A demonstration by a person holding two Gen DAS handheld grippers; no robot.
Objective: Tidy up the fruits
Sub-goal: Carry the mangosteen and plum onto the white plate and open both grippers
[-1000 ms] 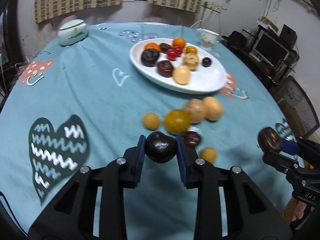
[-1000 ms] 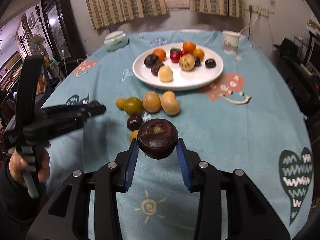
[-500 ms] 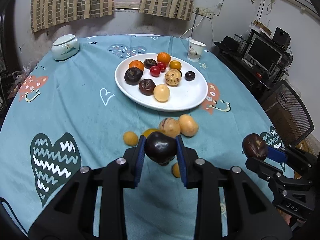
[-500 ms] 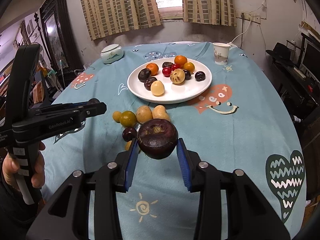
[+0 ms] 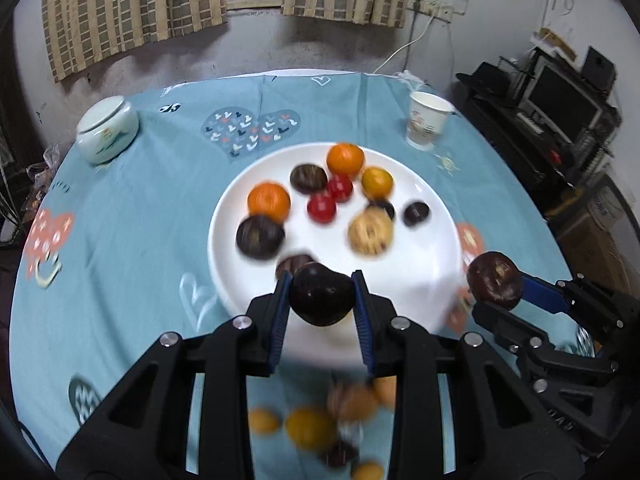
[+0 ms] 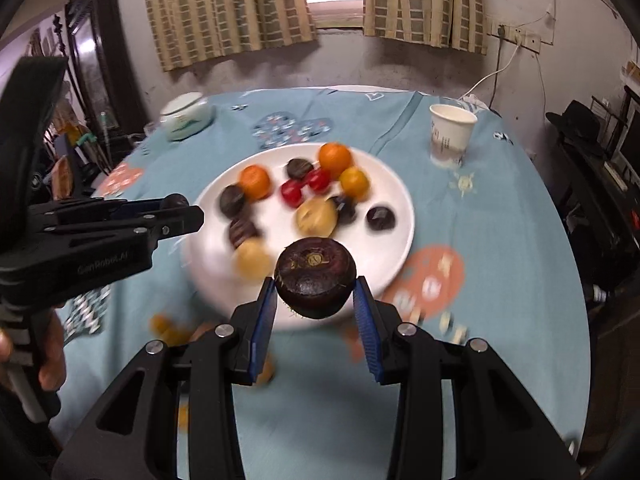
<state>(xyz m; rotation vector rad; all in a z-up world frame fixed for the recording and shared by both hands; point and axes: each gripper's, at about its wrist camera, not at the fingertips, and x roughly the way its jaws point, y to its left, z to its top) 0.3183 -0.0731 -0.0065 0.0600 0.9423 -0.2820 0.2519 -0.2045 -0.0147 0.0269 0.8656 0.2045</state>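
Observation:
My left gripper (image 5: 321,300) is shut on a dark purple fruit (image 5: 322,298) and holds it above the near rim of the white plate (image 5: 420,276). My right gripper (image 6: 315,286) is shut on a larger dark maroon fruit (image 6: 315,282), also over the plate's near rim (image 6: 402,216). The plate holds several fruits: oranges, red, dark and yellow ones. Several loose fruits (image 5: 316,428) lie blurred on the cloth in front of the plate. The right gripper with its fruit (image 5: 495,281) shows at the right of the left wrist view.
A round table has a teal cloth (image 5: 140,208). A paper cup (image 5: 426,125) stands behind the plate at the right and a lidded ceramic jar (image 5: 107,130) at the far left. The left gripper (image 6: 176,210) shows at the left of the right wrist view.
Both grippers moved forward toward the plate with their fruits; the plate looks larger and nearer, and the loose fruits now lie below the fingers.

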